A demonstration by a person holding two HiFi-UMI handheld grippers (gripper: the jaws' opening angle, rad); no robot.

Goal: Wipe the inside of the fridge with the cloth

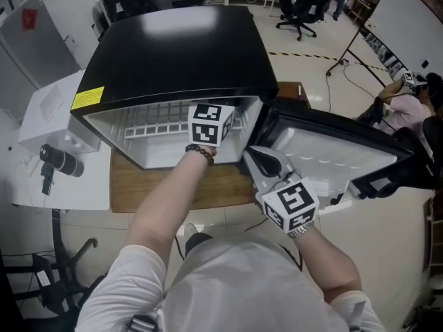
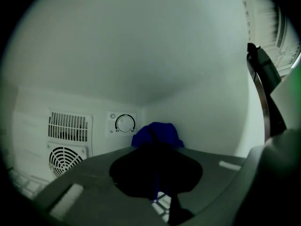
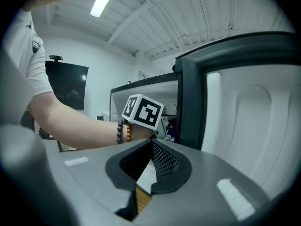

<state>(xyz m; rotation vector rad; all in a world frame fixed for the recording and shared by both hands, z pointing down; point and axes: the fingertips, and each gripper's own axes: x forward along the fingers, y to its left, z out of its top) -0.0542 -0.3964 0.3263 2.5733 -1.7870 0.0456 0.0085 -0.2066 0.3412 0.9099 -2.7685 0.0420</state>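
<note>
The left gripper [image 2: 153, 132] pinches a crumpled dark-blue cloth [image 2: 165, 134] at its tips inside the black, white-lined mini fridge [image 1: 176, 47]. The right gripper [image 3: 152, 142], closed and empty, sits beside the open black-framed door [image 3: 192, 93].

The left tongs [image 2: 152, 149] are clamped on a crumpled dark-blue cloth [image 2: 161, 132]. White plastic fridge wall [image 2: 141, 55] ahead, round thermostat dial [image 2: 125, 124] just beside the cloth.

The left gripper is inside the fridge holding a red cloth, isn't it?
Not red: the cloth is blue, as the left gripper view shows. The rest holds: the left gripper is inside the fridge, shut on the cloth.
</note>
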